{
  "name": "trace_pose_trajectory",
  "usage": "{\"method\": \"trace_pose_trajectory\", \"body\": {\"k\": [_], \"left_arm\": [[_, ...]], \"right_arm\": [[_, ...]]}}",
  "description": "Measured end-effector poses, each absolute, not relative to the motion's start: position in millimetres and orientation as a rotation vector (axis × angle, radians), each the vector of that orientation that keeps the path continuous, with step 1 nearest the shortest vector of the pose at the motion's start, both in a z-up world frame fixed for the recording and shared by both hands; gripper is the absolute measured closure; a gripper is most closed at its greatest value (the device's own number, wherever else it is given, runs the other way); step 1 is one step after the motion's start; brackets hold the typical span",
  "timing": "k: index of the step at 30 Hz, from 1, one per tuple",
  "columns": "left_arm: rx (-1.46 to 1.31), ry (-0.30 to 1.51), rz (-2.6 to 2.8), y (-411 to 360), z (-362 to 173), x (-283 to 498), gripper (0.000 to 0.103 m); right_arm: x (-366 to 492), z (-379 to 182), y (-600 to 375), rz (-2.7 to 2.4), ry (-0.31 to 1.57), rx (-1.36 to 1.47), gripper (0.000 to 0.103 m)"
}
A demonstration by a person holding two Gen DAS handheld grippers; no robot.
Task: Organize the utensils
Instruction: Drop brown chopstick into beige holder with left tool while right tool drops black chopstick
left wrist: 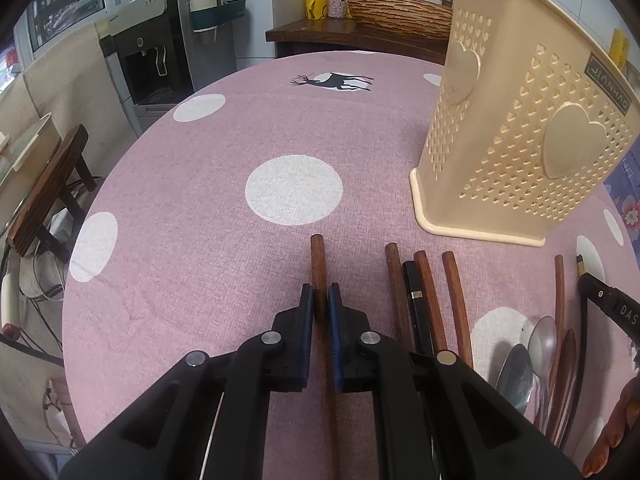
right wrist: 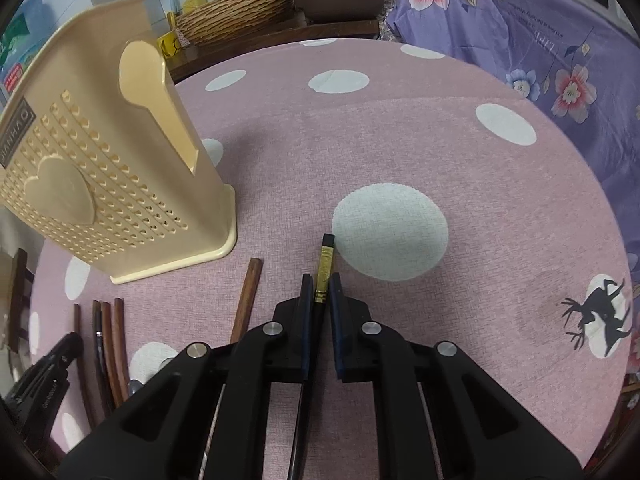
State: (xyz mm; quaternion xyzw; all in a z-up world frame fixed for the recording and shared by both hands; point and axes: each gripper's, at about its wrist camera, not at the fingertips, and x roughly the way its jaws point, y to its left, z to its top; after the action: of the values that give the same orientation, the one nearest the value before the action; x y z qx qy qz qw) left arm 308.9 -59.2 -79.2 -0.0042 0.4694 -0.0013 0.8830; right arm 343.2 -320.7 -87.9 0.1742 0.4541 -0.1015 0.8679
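Both grasps look made: the left hand-held gripper point(left wrist: 320, 300) is clamped on a brown wooden chopstick point(left wrist: 318, 264) lying on the pink tabletop point(left wrist: 200, 200), and the right hand-held gripper point(right wrist: 320, 292) is clamped on a black chopstick with a gold band point(right wrist: 325, 264). The pickup step seems in hand; next, each stick likely needs lifting, tipping upright and dropping into the beige holder point(left wrist: 520, 128) standing nearby
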Motion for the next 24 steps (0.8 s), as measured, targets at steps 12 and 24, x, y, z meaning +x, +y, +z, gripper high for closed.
{"method": "trace_pose_trajectory", "body": {"k": [12, 24], "left_arm": [[-0.103, 0.855, -0.114, -42.0, -26.6, 293.1, 0.094], [-0.102, 0.602, -0.146, -19.5, 72.4, 256.4, 0.095]], "right_arm": [[312.4, -28.9, -338.7, -0.074, 0.777, 0.454, 0.095], [248.3, 78.9, -345.1, 0.014, 0.544, 0.351, 0.096]]}}
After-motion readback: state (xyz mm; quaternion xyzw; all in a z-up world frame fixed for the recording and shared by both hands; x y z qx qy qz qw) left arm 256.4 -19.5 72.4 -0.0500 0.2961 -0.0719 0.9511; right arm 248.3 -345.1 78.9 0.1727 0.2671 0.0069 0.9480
